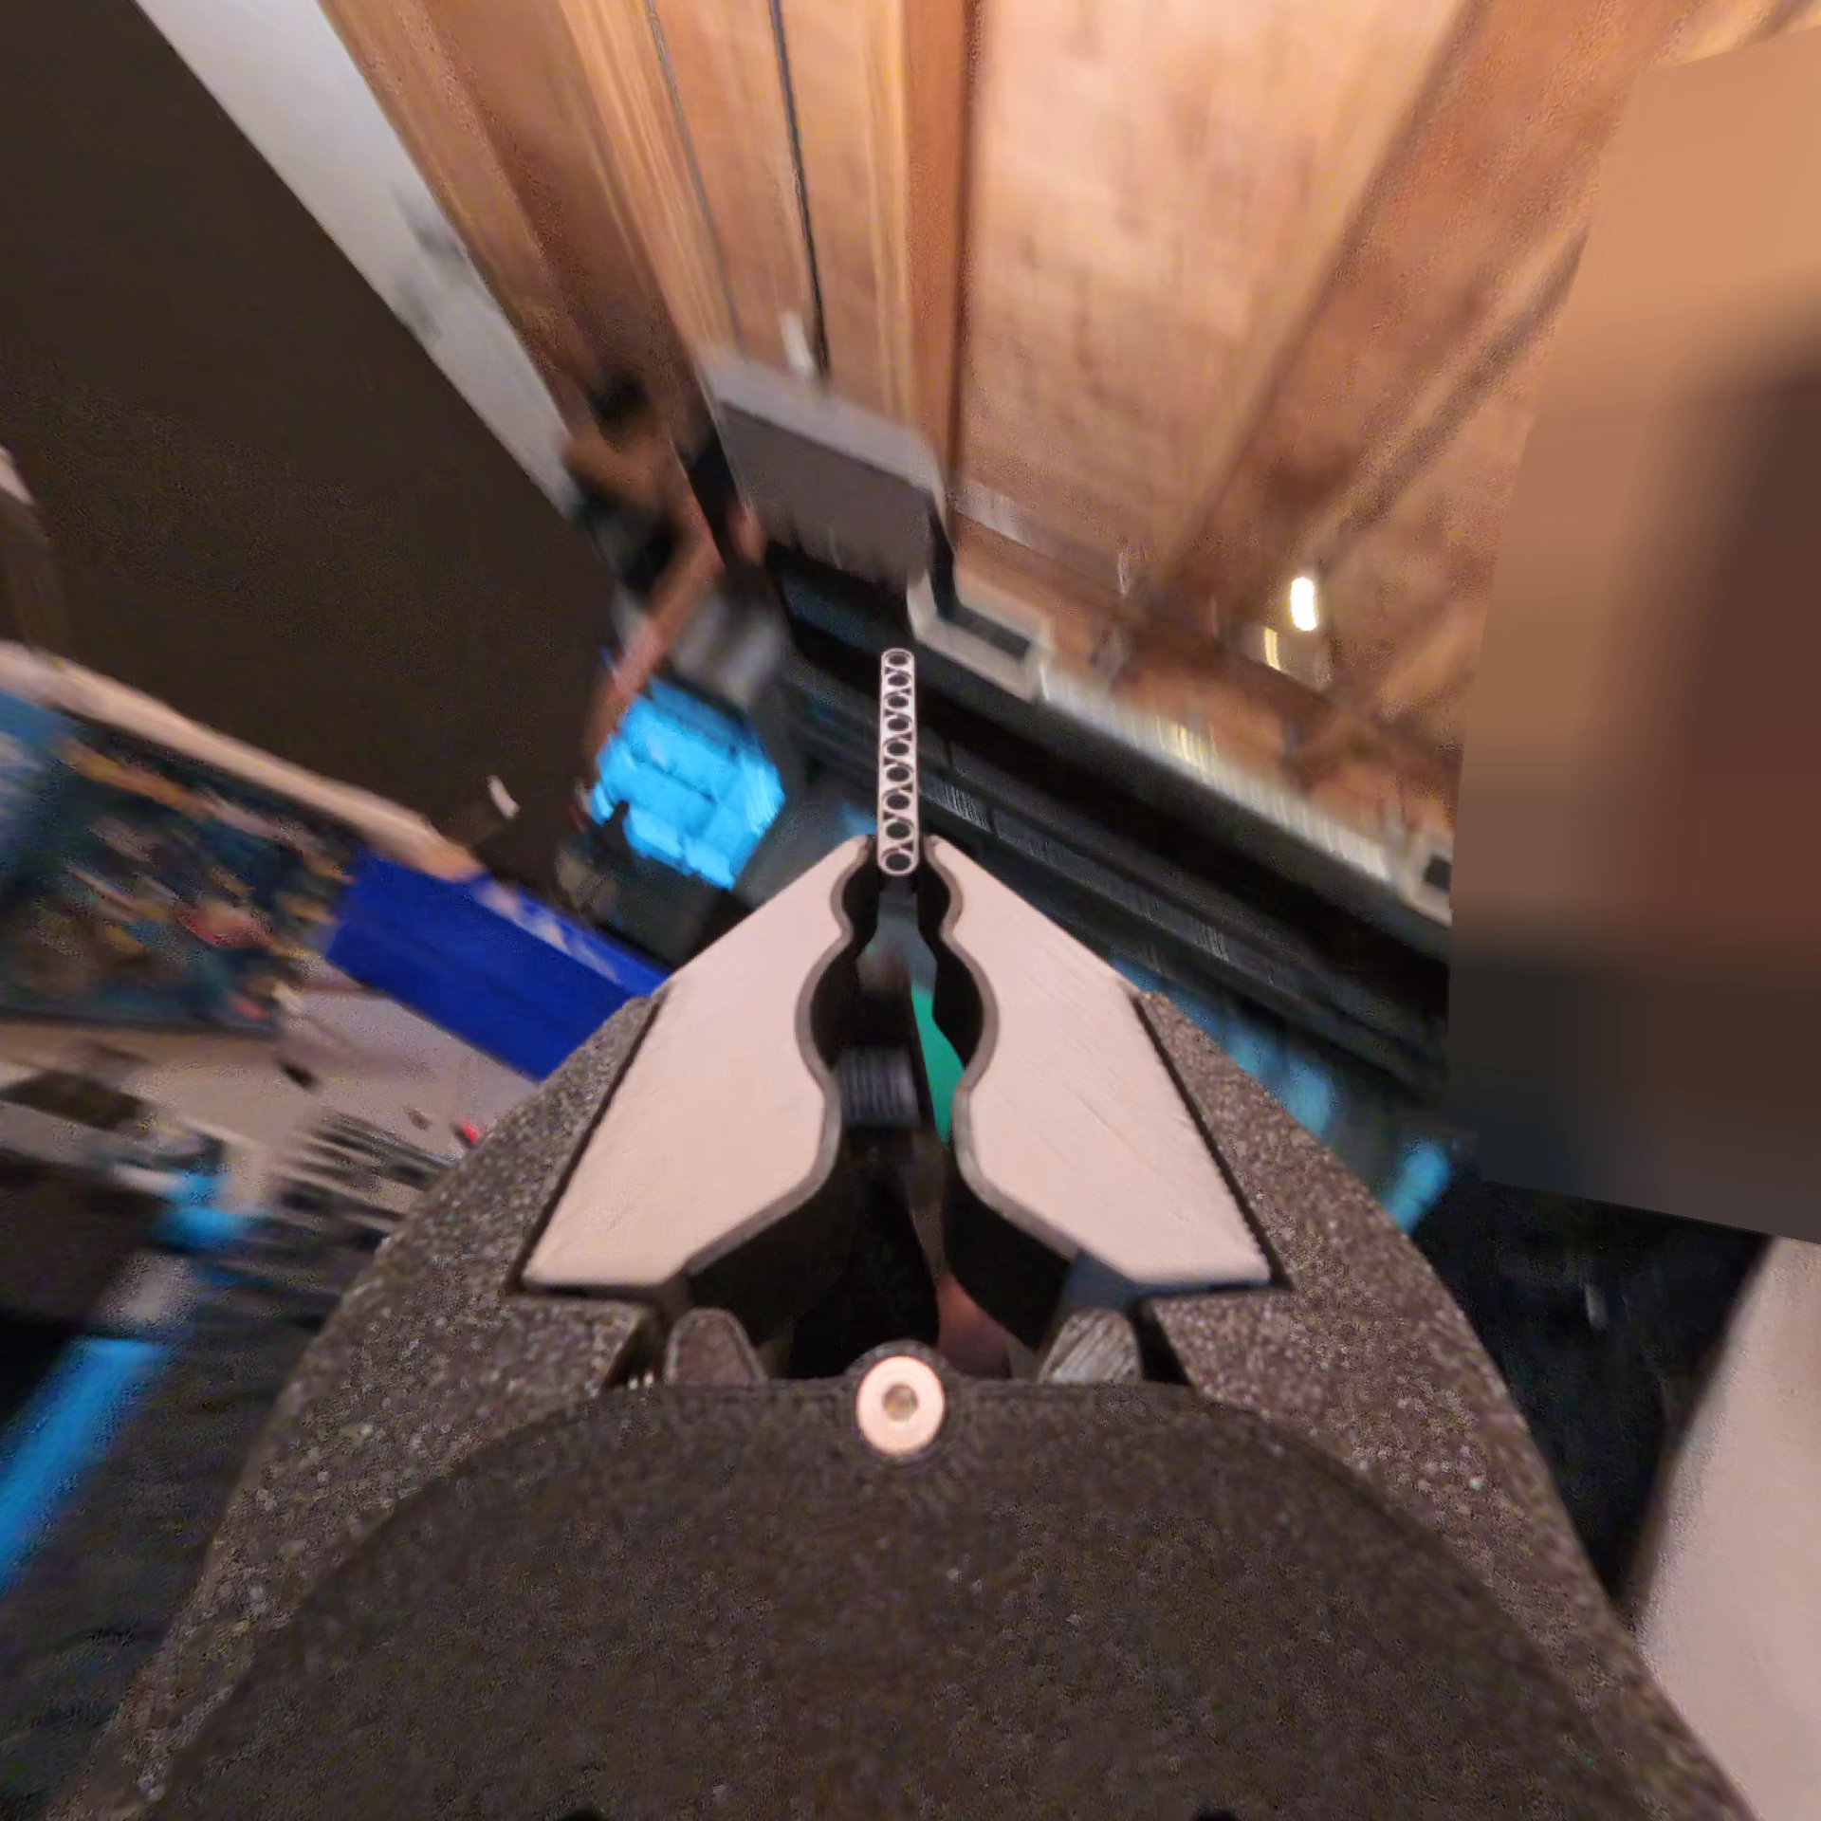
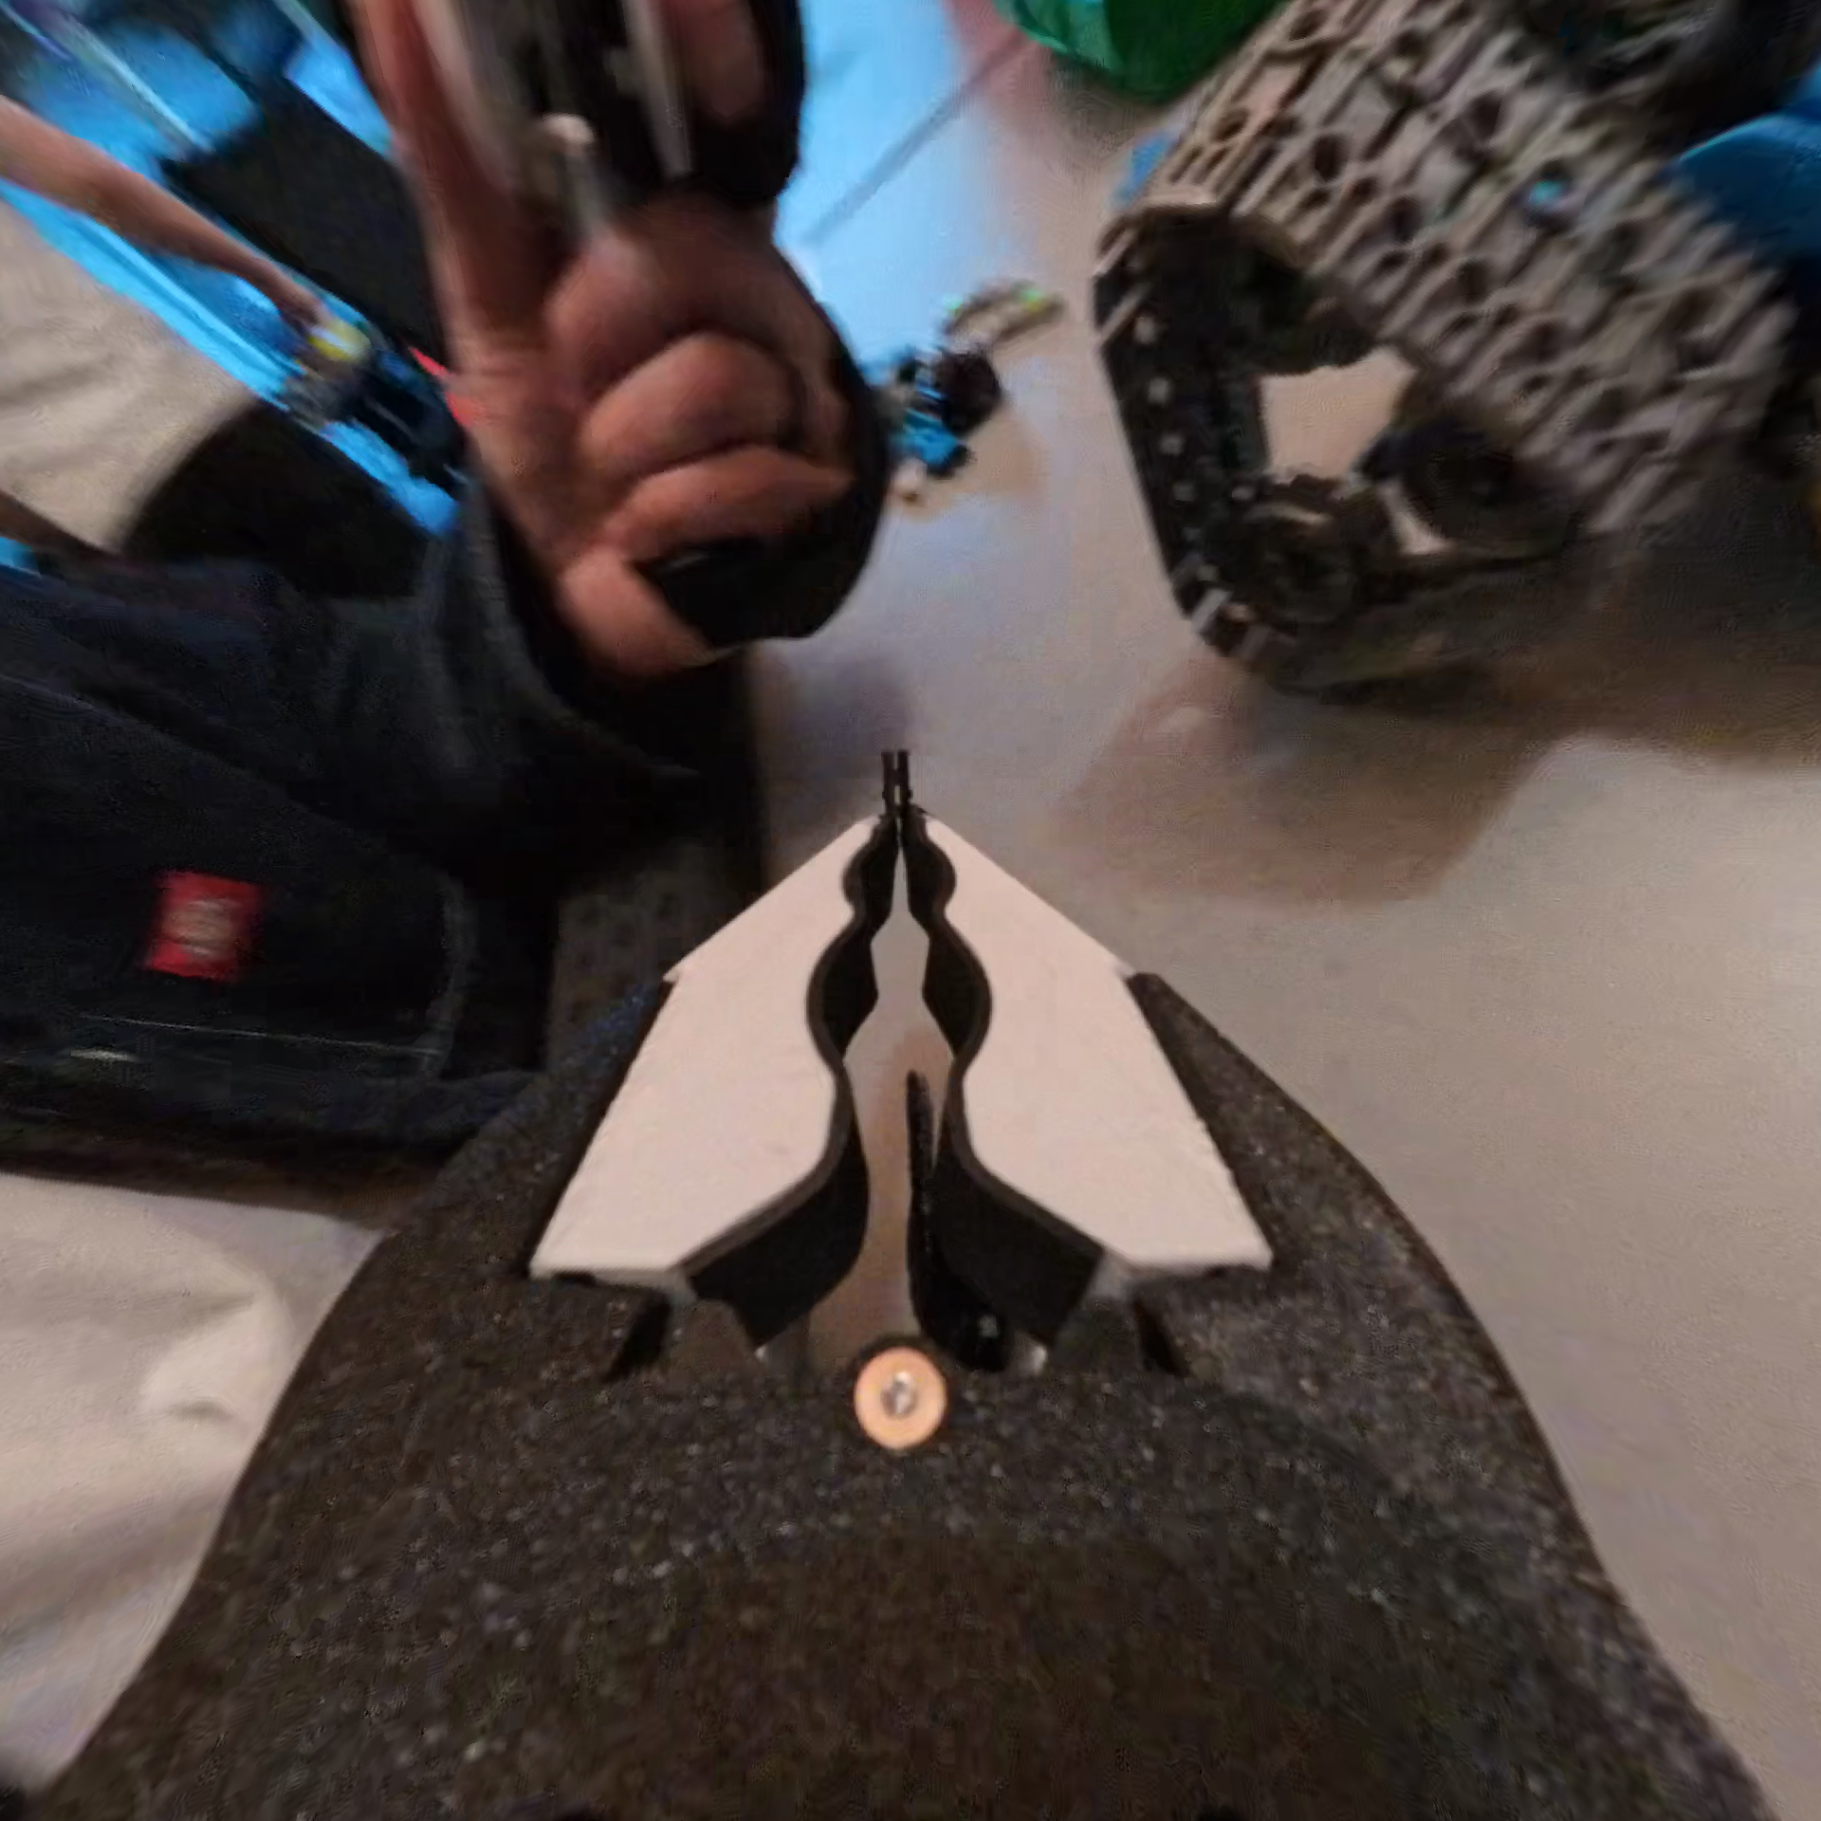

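Observation:
My left gripper [image 1: 899,855] is shut on a thin light grey beam with a row of holes [image 1: 897,749]. The beam sticks straight out past the fingertips, held in the air and pointed up toward a wooden ceiling. My right gripper [image 2: 899,820] is shut on a small black pin [image 2: 895,778], whose tip pokes out beyond the fingertips above a pale floor. In the right wrist view a person's hand [image 2: 670,414] grips a black handle, up and left of my right gripper. A grey and black tracked model built of holed beams [image 2: 1458,335] sits on the floor at the upper right.
Wooden ceiling beams [image 1: 1133,246] fill the top of the left wrist view, with a blue box [image 1: 473,946] at the left. In the right wrist view a dark bag with a red patch [image 2: 246,867] lies at the left and small loose parts [image 2: 936,394] lie on the floor [image 2: 1380,1035].

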The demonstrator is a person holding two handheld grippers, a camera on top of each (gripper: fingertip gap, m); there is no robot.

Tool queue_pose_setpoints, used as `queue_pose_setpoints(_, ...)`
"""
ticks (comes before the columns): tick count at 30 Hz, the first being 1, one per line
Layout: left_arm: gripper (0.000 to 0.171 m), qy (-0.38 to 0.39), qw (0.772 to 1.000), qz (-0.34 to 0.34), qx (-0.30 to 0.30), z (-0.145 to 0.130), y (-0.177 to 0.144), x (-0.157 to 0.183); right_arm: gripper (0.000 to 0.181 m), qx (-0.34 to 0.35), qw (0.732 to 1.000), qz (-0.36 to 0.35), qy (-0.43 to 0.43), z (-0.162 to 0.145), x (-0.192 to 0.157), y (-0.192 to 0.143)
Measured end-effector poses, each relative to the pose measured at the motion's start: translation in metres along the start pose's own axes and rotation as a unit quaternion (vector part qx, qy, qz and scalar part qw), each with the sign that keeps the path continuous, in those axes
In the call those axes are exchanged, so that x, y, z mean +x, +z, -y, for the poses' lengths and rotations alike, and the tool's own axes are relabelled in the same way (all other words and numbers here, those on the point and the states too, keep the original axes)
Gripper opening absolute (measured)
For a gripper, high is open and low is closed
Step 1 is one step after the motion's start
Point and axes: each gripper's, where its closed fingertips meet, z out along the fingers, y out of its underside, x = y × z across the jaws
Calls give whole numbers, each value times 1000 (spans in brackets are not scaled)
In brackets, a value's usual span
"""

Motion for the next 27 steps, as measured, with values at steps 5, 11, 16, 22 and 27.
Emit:
queue_pose_setpoints(5, 5, 73, 992, 54, -92, -22, -11, -17, 1, 81, 996, -9, -42, 43, -6, -30)
queue_pose_setpoints(11, 6, 298, 883, 160, -325, -106, -10, -47, 3, 18, 967, -248, -55, 7, 77, -127)
queue_pose_setpoints(16, 6, 369, 811, 172, -421, -145, -18, -60, 3, -49, 859, -504, 69, -69, 159, -291)
queue_pose_setpoints(22, 6, 411, 810, 124, -399, -149, -8, -42, 29, -36, 836, -544, 61, -70, 167, -315)
queue_pose_setpoints(27, 6, 492, 793, 85, -348, -142, 2, -20, 40, 176, 966, -183, 50, 25, 69, -184)
